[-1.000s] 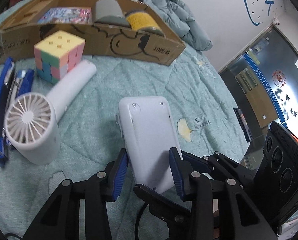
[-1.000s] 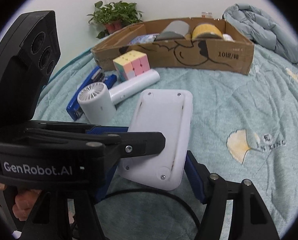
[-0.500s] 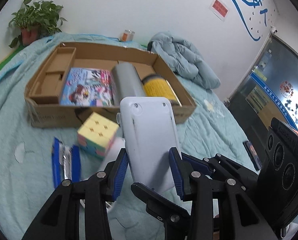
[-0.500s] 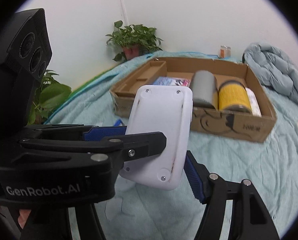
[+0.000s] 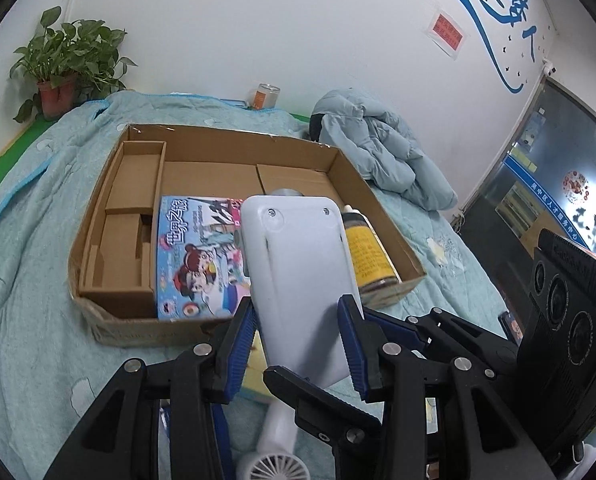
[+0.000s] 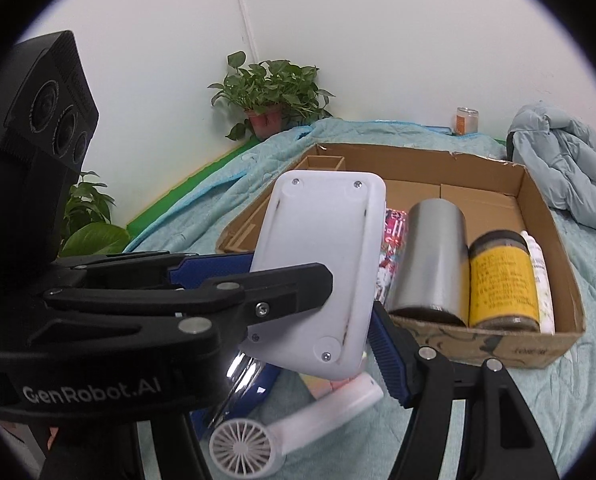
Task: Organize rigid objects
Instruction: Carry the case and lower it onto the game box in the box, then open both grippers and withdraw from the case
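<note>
A flat white plastic device (image 5: pixel 298 280), screws showing on its face, hangs in the air in front of the open cardboard box (image 5: pixel 98 216). My left gripper (image 5: pixel 296 328) is shut on its near end, blue pads on both long edges. My right gripper (image 6: pixel 317 304) comes in from the right and is shut on the same device (image 6: pixel 321 248); its right pad touches the lower corner, and its left finger is hidden behind the left gripper's body. In the box lie a picture box (image 5: pixel 194 256), a steel cylinder (image 6: pixel 429 260), a yellow-label jar (image 6: pixel 501 280) and a white bottle (image 6: pixel 537 276).
On the green quilt below the device lie a white handheld fan (image 6: pixel 298 420), a blue stapler (image 6: pixel 250 380) and a pastel cube (image 6: pixel 317 386). A padded jacket (image 5: pixel 377 148) is heaped right of the box. A potted plant (image 5: pixel 58 76) and a can (image 5: pixel 266 96) stand by the wall.
Both grippers have risen with the white device and carried it toward the box. The fan and cube have dropped below the device, and the box's inside now shows from above.
</note>
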The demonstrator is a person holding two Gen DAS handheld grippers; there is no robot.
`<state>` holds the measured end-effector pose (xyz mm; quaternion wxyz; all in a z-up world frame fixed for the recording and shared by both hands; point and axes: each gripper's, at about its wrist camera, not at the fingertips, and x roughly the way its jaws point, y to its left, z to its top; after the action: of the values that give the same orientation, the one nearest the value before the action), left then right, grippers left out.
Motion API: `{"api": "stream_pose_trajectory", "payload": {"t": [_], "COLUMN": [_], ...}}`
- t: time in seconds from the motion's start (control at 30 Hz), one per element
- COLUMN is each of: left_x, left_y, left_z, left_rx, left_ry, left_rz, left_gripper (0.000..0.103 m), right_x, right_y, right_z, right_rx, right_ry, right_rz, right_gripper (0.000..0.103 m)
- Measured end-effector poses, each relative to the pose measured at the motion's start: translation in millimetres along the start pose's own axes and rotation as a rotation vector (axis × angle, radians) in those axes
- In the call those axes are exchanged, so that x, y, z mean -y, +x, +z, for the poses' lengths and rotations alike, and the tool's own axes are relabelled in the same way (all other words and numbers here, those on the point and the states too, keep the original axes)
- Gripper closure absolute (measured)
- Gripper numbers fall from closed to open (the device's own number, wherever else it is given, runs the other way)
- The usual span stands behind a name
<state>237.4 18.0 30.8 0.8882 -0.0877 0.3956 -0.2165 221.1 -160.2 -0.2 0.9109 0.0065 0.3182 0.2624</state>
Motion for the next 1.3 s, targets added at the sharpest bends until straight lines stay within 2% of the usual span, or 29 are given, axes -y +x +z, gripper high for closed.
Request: {"api": "stream_pose_trajectory", "payload": {"t": [0.3, 0.47, 0.73, 0.87, 0.93, 1.0, 1.13, 1.27, 1.3], "left_x": [-38.0, -57.9, -83.3, -93.8, -99.2, -103.9, -108.4, -109.4, -108.4], "left_y": [13.1, 33.6, 75.1, 90.6, 93.3, 92.1, 83.3, 63.2, 57.6], "left_z": [40.2, 56.5, 50.2, 42.9, 40.1, 37.3, 34.5, 31.4, 30.4], "left_rx": [0.000, -0.043, -0.116, -0.161, -0.161, -0.155, -0.139, -0.086, -0.071], "left_ry": [-0.011, -0.012, -0.037, -0.055, -0.062, -0.077, -0.078, -0.076, -0.073], "left_rz": [0.034, 0.068, 0.115, 0.157, 0.173, 0.153, 0.159, 0.157, 0.174], "left_gripper": [0.064, 0.065, 0.067, 0.067, 0.069, 0.069, 0.069, 0.069, 0.066], "right_x": [1.5, 9.1, 23.2, 30.4, 30.5, 27.2, 22.6, 20.6, 19.8], "right_y": [29.3, 54.6, 98.5, 117.7, 121.3, 121.0, 116.1, 122.4, 123.0], "right_z": [26.0, 35.8, 33.6, 30.5, 28.8, 28.8, 31.0, 32.2, 32.8], "right_rx": [-0.022, -0.056, -0.163, -0.240, -0.260, -0.263, -0.243, -0.255, -0.256], "right_ry": [0.017, 0.073, 0.152, 0.201, 0.202, 0.185, 0.146, 0.120, 0.111], "right_rz": [0.047, 0.096, 0.144, 0.203, 0.195, 0.184, 0.158, 0.138, 0.141], "right_gripper": [0.038, 0.038, 0.038, 0.037, 0.038, 0.037, 0.038, 0.046, 0.046]}}
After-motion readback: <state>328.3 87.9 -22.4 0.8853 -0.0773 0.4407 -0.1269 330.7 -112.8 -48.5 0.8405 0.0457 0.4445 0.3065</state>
